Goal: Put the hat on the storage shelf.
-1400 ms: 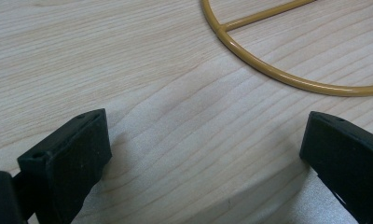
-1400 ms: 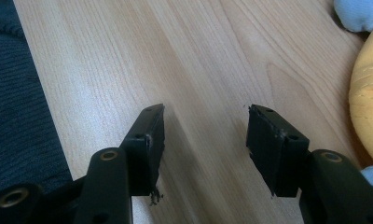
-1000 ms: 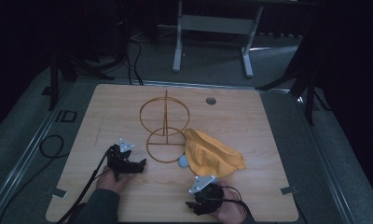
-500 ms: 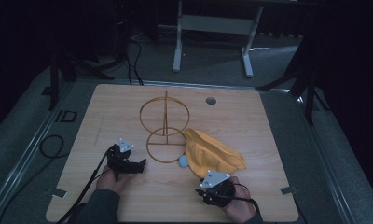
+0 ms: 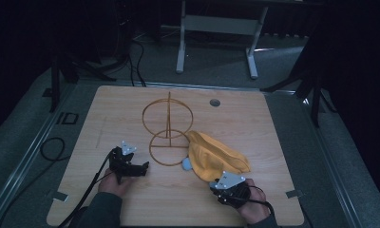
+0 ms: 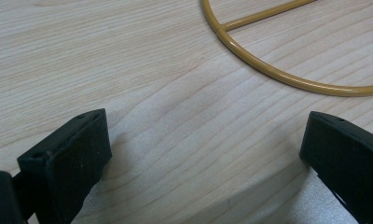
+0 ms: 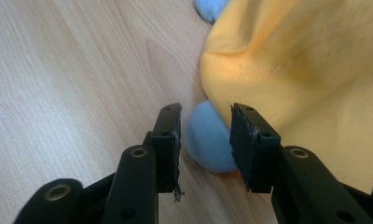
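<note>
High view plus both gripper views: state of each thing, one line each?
Wire stand: upright on the table, nothing hung on it.
Yellow cloth: crumpled in a heap beside the stand's base ring.
Blue tab: pokes out from under the cloth, lies between the right jaws.
Left gripper: open, low over bare wood.
Right gripper: jaws narrowed, contact with the tab unclear.

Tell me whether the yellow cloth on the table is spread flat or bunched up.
Bunched up. The yellow cloth lies in a rumpled mound with folds beside the wire stand, a blue piece poking from under its edge.
</note>
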`<state>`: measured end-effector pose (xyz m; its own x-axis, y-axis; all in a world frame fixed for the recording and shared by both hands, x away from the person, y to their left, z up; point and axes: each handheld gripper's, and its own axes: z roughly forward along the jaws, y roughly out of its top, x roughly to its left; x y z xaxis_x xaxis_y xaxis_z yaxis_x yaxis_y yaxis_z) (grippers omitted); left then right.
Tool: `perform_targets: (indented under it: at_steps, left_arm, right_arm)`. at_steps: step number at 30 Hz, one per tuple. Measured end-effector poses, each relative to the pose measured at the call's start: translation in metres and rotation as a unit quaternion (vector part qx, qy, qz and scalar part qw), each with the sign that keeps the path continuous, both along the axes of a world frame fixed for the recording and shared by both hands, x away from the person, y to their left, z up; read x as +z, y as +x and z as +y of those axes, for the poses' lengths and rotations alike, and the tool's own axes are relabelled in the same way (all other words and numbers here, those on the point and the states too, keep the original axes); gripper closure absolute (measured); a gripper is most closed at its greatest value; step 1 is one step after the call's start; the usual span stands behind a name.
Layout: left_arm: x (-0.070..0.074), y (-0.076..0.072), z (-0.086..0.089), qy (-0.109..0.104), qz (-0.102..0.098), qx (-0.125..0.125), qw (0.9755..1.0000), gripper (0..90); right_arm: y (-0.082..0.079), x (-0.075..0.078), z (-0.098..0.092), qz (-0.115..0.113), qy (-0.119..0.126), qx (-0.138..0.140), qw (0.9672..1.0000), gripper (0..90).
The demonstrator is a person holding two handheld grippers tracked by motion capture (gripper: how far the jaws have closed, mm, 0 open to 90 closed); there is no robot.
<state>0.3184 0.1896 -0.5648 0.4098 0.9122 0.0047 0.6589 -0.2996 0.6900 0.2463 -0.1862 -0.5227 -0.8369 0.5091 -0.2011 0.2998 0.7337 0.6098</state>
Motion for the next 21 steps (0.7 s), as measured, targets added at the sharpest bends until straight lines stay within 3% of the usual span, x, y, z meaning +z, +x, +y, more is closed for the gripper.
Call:
perform_targets:
  at_steps: [7, 13, 21]
  left_arm:
    - [0.000, 0.000, 0.000, 0.000, 0.000, 0.000, 1.0000, 1.8]
    - [0.000, 0.000, 0.000, 0.000, 0.000, 0.000, 1.0000, 1.8]
    - [0.000, 0.000, 0.000, 0.000, 0.000, 0.000, 1.0000, 1.8]
  right_arm:
    - [0.005, -0.009, 0.000, 0.017, -0.007, -0.006, 0.9998, 60.7]
    - [0.008, -0.015, 0.003, 0.022, -0.028, -0.006, 0.9994, 55.5]
    - [0.010, -0.015, 0.004, 0.011, -0.042, -0.012, 0.9990, 72.3]
